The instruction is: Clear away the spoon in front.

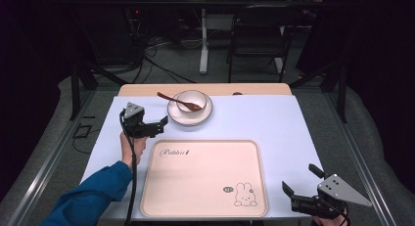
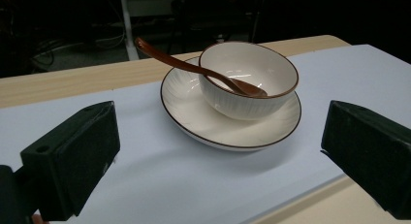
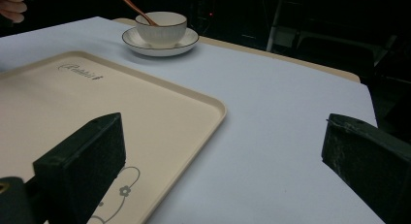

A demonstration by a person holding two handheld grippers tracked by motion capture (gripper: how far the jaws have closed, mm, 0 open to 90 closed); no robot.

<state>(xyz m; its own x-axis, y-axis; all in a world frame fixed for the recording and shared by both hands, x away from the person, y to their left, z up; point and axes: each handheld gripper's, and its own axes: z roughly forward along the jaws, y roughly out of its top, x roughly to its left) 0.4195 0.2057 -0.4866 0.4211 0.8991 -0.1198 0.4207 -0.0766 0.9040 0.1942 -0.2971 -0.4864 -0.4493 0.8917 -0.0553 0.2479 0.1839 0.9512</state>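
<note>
A white bowl [image 1: 192, 99] with a brown rim stands on a matching plate [image 1: 180, 117] at the back of the table. A brown spoon [image 1: 171, 99] rests in the bowl, handle pointing left. My left gripper [image 1: 160, 126] hovers open just left of the plate, apart from it. In the left gripper view the bowl [image 2: 249, 78], plate [image 2: 194, 115] and spoon [image 2: 162, 55] lie beyond my left gripper [image 2: 218, 146]. A beige tray [image 1: 195, 187] with a rabbit drawing lies in front, bare. My right gripper [image 1: 299, 178] is open beside the tray's front right corner, over the cloth [image 3: 271, 136].
A pale blue cloth [image 1: 264, 123] covers the table; a wooden strip [image 1: 147, 90] shows at its far edge. Beyond stand a black chair [image 1: 259, 35], a white desk leg [image 1: 203, 45] and floor cables [image 1: 156, 50]. A hand [image 3: 12, 6] shows top left in the right gripper view.
</note>
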